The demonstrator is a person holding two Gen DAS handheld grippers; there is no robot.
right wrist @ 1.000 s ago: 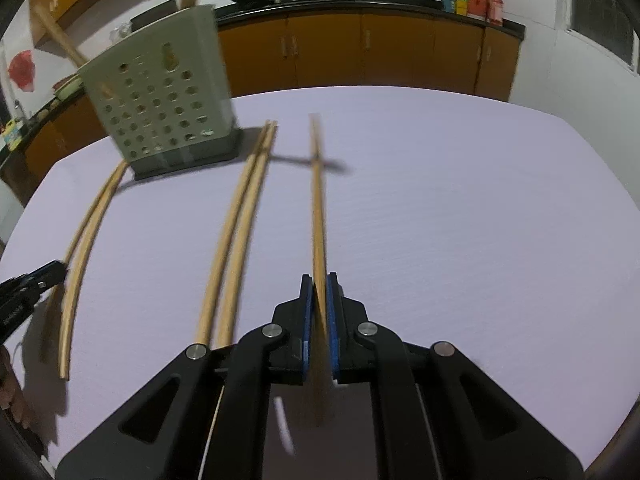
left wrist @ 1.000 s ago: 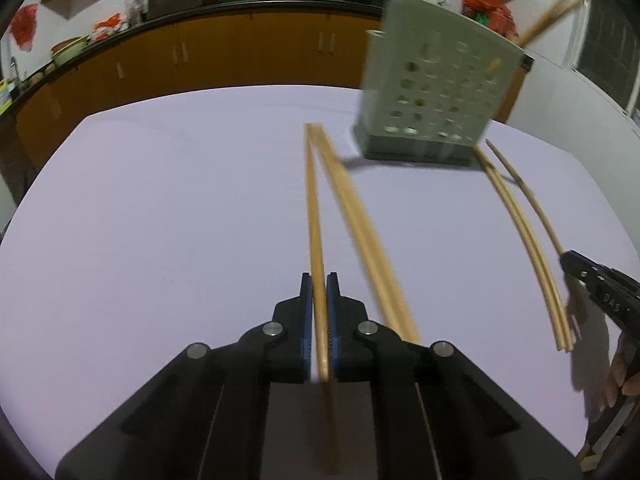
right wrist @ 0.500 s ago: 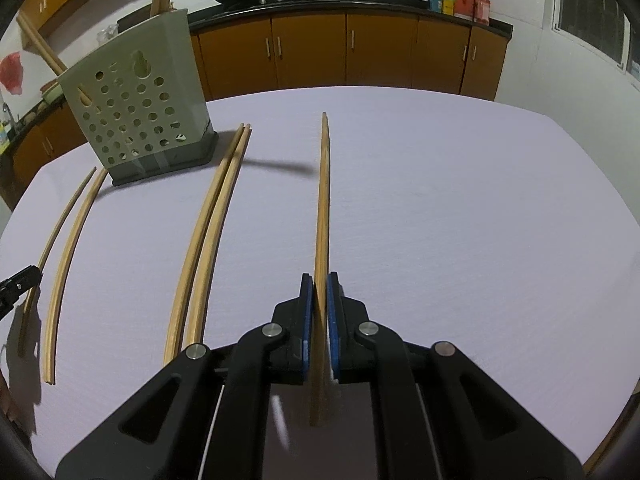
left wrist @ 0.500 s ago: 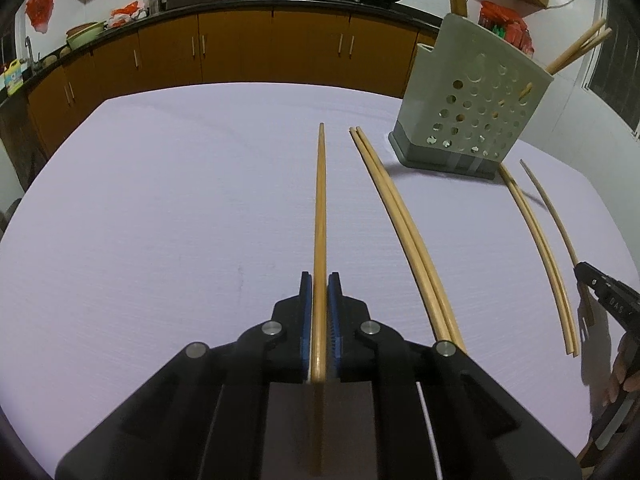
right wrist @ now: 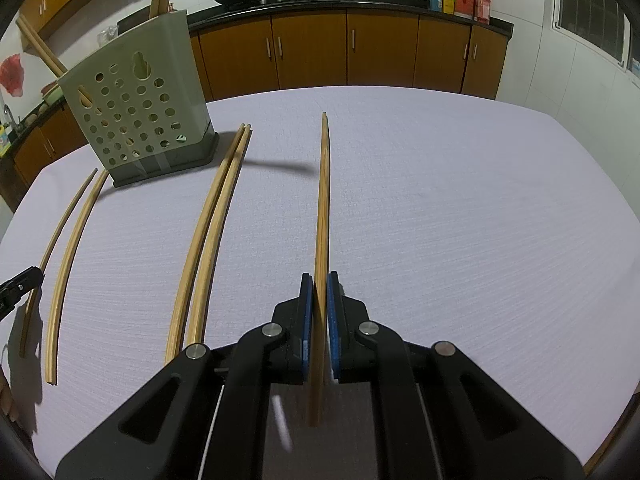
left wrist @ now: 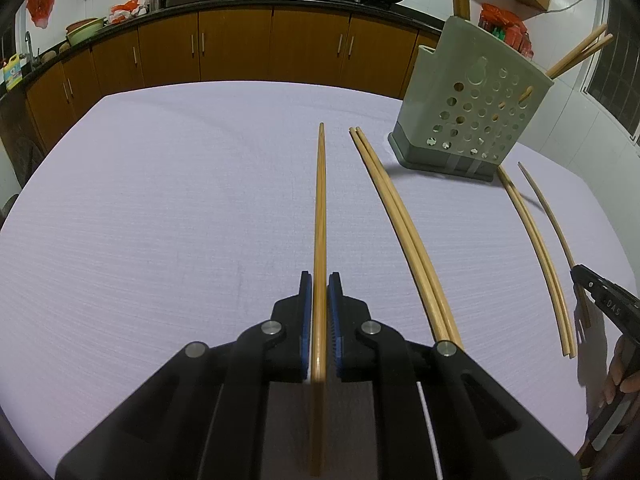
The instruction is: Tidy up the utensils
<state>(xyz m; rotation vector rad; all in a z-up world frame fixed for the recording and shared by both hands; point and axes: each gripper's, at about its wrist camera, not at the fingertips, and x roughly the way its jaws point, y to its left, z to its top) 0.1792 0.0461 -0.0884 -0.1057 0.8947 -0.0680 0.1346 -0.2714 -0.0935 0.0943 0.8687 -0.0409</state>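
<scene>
My left gripper (left wrist: 319, 280) is shut on a wooden chopstick (left wrist: 320, 208) that points straight ahead above the table. My right gripper (right wrist: 318, 280) is shut on another wooden chopstick (right wrist: 323, 200), also pointing forward above the table. A grey-green perforated utensil holder (left wrist: 472, 116) stands at the far right of the left wrist view, with several chopsticks in it; it also shows in the right wrist view (right wrist: 136, 108) at the far left. A pair of chopsticks (left wrist: 404, 232) lies on the table beside the holder, also seen in the right wrist view (right wrist: 208, 236).
The table has a pale lilac cloth (left wrist: 160, 220). Two more chopsticks (left wrist: 536, 252) and a thinner one (left wrist: 548, 208) lie right of the holder; they show at the left in the right wrist view (right wrist: 72, 248). The other gripper's tip (left wrist: 604, 300) is at the right edge. Kitchen cabinets (left wrist: 240, 48) stand behind.
Both grippers have drawn back and steadied, each still holding its chopstick. The holder now looks farther away and the views are no longer blurred.
</scene>
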